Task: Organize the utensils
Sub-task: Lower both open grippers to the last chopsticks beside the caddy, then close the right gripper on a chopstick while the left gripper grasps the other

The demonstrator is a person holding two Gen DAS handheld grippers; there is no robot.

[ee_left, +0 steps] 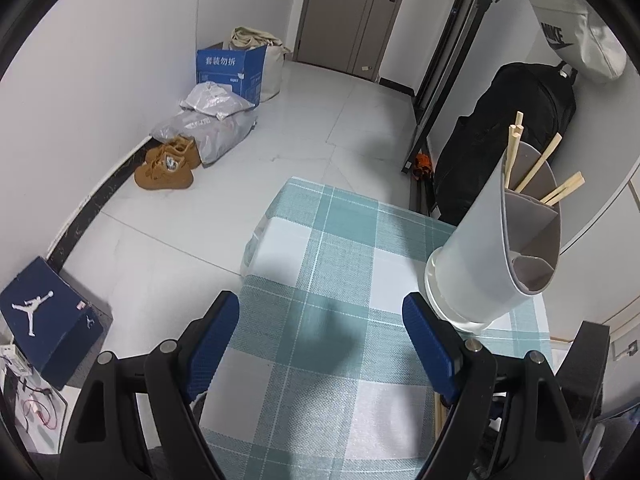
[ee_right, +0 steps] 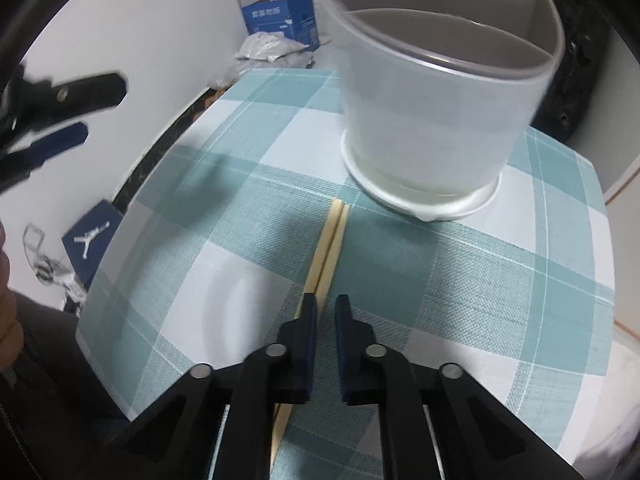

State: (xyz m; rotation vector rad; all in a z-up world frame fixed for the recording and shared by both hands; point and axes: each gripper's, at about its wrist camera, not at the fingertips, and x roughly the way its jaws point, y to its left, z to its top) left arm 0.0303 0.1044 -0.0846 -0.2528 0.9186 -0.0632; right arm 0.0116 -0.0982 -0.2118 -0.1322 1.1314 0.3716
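Left tongs released; right tongs seemingly unclenched over chopsticks beside holder.

I see a white tiled floor, white walls with a dark baseboard, a grey door, and a teal checked tablecloth covering the table.

Wooden chopsticks lie paired before upright holder.
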